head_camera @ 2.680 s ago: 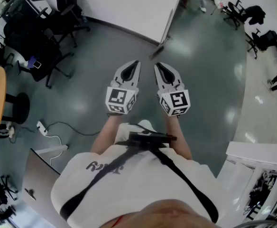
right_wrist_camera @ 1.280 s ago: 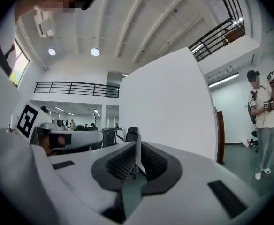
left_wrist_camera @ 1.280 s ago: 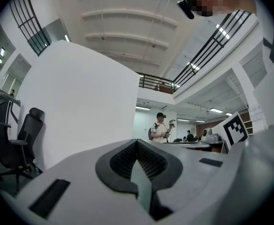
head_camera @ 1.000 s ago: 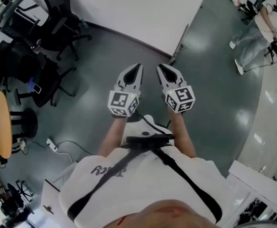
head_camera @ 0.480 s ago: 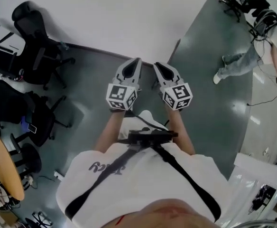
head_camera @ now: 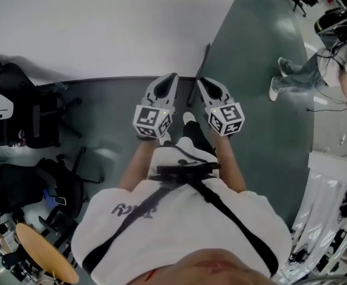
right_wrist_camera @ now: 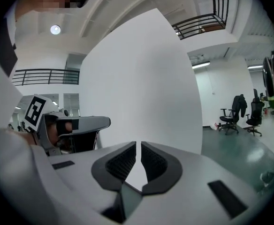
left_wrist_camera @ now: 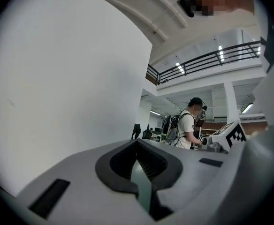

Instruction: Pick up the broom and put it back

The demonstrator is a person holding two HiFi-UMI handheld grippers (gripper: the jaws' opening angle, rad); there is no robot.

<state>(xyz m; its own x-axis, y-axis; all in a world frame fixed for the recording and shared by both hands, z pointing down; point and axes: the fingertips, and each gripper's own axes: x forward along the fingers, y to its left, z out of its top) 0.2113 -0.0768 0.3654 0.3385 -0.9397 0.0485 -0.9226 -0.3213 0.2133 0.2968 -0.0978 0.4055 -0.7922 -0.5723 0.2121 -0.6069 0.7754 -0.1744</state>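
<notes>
The broom (head_camera: 201, 69) shows in the head view as a thin dark stick leaning at the end of the white wall (head_camera: 102, 22), just beyond and between my two grippers. My left gripper (head_camera: 173, 76) is held out at waist height, shut and empty; in the left gripper view (left_wrist_camera: 137, 141) its tips meet in front of the wall. My right gripper (head_camera: 199, 80) is beside it, shut but for a thin slit (right_wrist_camera: 138, 144), with nothing between the pads. The broom is not seen in either gripper view. Neither gripper touches it.
Black office chairs (head_camera: 37, 123) stand by the wall at the left, and a round wooden table (head_camera: 43, 257) is at the lower left. A seated person (head_camera: 298, 70) is at the right, on the green floor. A white rack (head_camera: 334, 183) lines the right edge.
The view has swung and come closer to the wall. Both grippers have moved with the person toward the wall's end and the broom. Their jaws look the same as before.
</notes>
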